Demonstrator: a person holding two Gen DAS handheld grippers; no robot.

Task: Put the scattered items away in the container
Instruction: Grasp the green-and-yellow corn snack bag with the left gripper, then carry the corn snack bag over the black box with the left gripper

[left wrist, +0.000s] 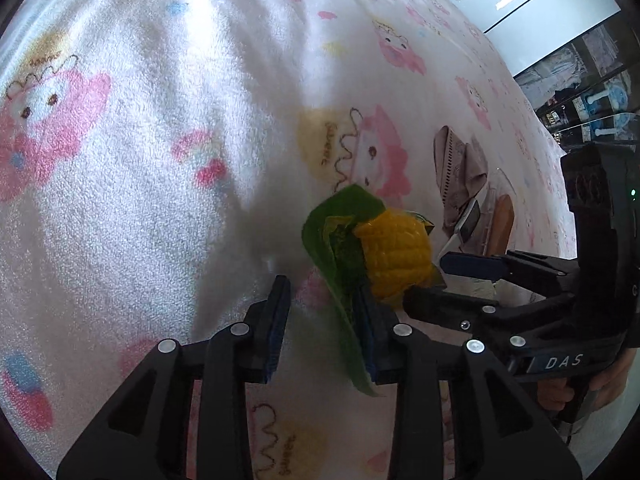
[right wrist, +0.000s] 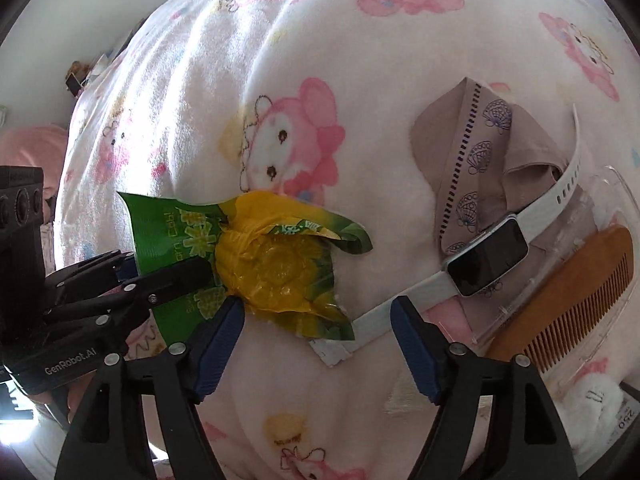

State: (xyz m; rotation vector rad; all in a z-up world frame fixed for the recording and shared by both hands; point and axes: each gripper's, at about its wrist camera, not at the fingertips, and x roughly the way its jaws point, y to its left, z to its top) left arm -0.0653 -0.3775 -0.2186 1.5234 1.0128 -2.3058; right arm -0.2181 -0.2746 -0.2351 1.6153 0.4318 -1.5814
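Right wrist view shows you are spreading the right gripper (right wrist: 316,320) wide at six o'clock beside the corn snack packet (right wrist: 276,268), while the left gripper (left wrist: 324,320), fingers apart, is straddling its green edge for a handover toward the clear container (right wrist: 616,196).

A: Any writing you can read?

B: White letters "DAS" on the body of the right tool (left wrist: 472,280), seen from the left wrist. From the right wrist, "GenRobot.AI" in white on the body of the left tool (right wrist: 160,276).

A: And the snack packet (right wrist: 256,264)?

B: Its green wrapper carries pale Chinese characters and some small Latin letters, upside down and crumpled; I cannot make them out.

A: The blanket (left wrist: 160,160)?

B: A brown script word beside the pink cartoon animals, repeated across the print. It looks like "Sweet", but I cannot be sure.

A: Anything else?

B: A white label (right wrist: 624,416) at the lower right edge of the right wrist view shows "280", cut off by the frame.
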